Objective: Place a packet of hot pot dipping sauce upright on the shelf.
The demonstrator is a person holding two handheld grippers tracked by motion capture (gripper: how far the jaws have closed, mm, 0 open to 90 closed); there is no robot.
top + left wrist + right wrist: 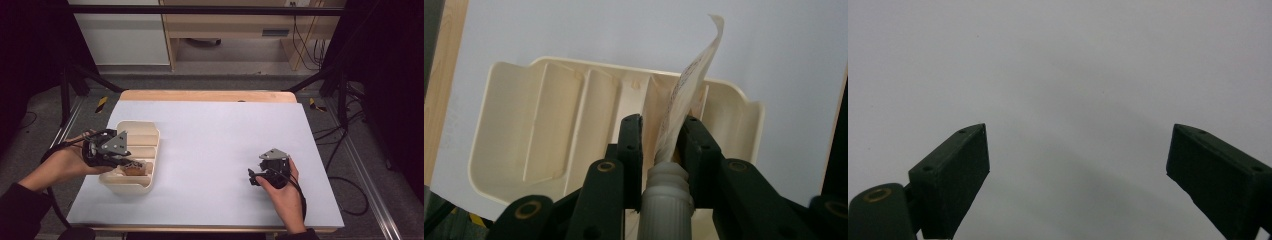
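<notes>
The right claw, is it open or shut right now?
Open. In its own view the right claw has both jaws standing wide apart over the bare white table, with nothing between them.

We are seeing the pouch [133, 168] lying in the tray's [150, 134] near compartment, the right gripper [256, 176] well right of the tray.

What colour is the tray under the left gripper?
Cream tray; clearest in the left gripper view.

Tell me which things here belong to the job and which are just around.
In the job:
left gripper, shut on the tube
cream tray

Just around:
right gripper, jaws open
white table cover
wooden furniture
</notes>
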